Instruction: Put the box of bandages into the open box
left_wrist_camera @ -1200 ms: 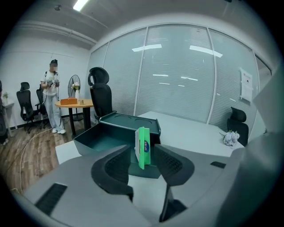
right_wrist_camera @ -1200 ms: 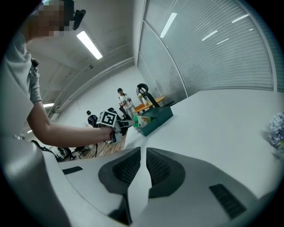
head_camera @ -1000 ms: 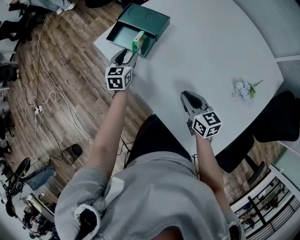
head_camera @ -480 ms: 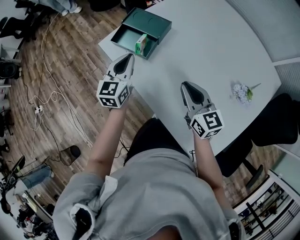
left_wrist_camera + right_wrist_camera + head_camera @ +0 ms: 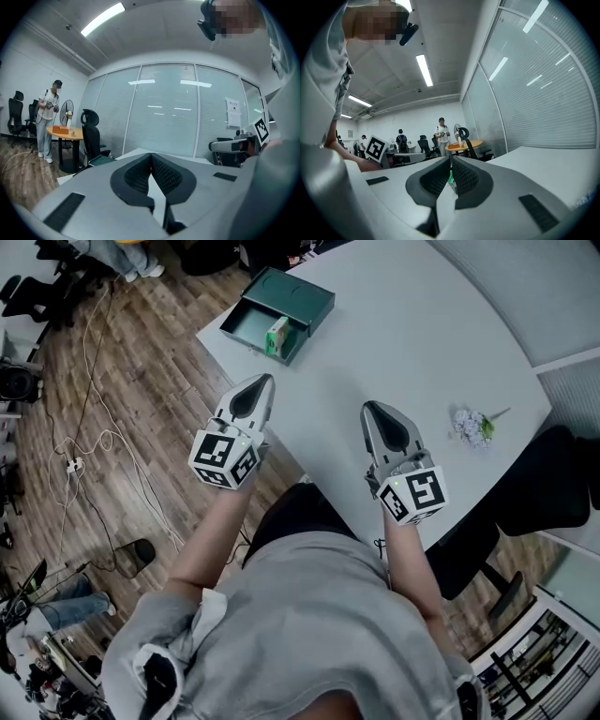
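Left gripper (image 5: 266, 382): jaws together, nothing between them; its own view shows the ribbed pads meeting at the tip (image 5: 151, 155). It now sits over the near-left edge of the white surface (image 5: 422, 343), well apart from the dark green open box (image 5: 246, 322) at the far-left corner. A second ago it is right at that box, jaws wide around the small green-and-white box of bandages (image 5: 277, 336). Since then it backs off toward the person and closes empty.

Box of bandages: stands upright inside the open box's pale tray, on the right side, up against the lidded part. No gripper touches it.

Right gripper (image 5: 369, 408): over the near-middle of the surface, much where it is a second ago. Jaws drawn together from a slight gap, holding nothing (image 5: 450, 160).

Small pale-blue flower sprig (image 5: 469, 425): lies at the right of the surface, untouched, no part in the job.

Reading: the release is done and the retreat is clean. The box of bandages does not tip or come back out with the jaws. Judging by how things lie, the task is complete; nothing is left but to clear both grippers from the surface.
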Demonstrator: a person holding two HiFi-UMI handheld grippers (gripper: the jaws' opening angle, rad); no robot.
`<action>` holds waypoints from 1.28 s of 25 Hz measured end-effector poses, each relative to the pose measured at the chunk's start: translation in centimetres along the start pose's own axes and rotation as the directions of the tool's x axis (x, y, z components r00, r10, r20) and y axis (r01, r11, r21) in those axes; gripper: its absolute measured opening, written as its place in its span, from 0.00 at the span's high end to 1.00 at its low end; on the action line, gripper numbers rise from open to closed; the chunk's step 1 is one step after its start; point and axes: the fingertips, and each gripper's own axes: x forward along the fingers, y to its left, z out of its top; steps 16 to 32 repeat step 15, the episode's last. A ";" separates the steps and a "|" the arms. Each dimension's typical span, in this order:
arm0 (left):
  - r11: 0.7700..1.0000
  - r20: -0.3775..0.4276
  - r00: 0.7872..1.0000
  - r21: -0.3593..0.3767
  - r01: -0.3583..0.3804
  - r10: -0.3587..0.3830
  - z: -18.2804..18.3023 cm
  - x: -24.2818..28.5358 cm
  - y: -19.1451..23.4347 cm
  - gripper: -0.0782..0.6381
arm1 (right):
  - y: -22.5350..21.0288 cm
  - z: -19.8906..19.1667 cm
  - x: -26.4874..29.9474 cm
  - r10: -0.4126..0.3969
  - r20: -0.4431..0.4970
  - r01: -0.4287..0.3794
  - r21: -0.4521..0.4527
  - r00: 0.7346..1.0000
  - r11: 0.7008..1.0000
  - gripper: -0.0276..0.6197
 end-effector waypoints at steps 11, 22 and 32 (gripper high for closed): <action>0.999 -0.015 1.000 0.033 0.002 -0.001 0.2 -1.2 -1.6 0.86 | 1.3 2.8 -2.2 -0.016 0.070 0.020 -0.056 0.997 0.998 0.88; 0.998 -0.009 1.000 0.054 0.012 -0.012 0.5 -1.7 -2.7 0.86 | 2.0 3.4 -2.6 -0.011 0.084 0.018 -0.077 0.996 0.997 0.88; 0.998 -0.009 1.000 0.054 0.012 -0.012 0.5 -1.7 -2.7 0.86 | 2.0 3.4 -2.6 -0.011 0.084 0.018 -0.077 0.996 0.997 0.88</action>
